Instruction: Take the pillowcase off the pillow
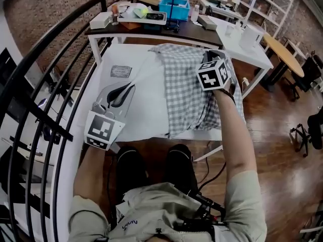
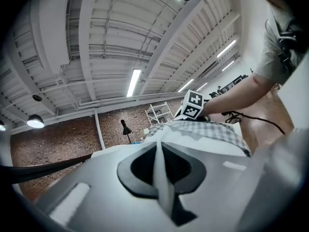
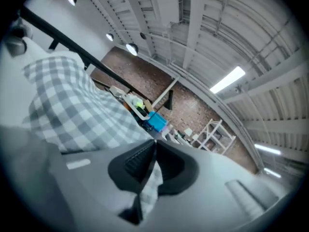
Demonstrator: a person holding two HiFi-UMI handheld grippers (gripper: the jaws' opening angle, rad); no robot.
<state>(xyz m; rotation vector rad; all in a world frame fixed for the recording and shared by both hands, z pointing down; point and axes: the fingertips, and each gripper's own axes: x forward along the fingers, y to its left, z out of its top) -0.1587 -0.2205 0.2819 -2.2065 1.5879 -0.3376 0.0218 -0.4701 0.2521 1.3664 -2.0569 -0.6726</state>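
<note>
On the worktop point(image 1: 142, 134), left gripper point(image 2: 160, 175) pinching pillow point(image 1: 144, 95), right gripper point(image 3: 149, 174) pinching pillowcase point(image 1: 187, 87): draw apart level, without slackening.

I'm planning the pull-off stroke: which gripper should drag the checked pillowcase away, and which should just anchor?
Right. The right gripper is shut on the checked pillowcase, so it can pull. The left gripper is shut on the white pillow, so it probably serves best as the anchor.

The right hand-held gripper point(image 3: 153, 151) pinches the checked pillowcase point(image 3: 72, 105).
</note>
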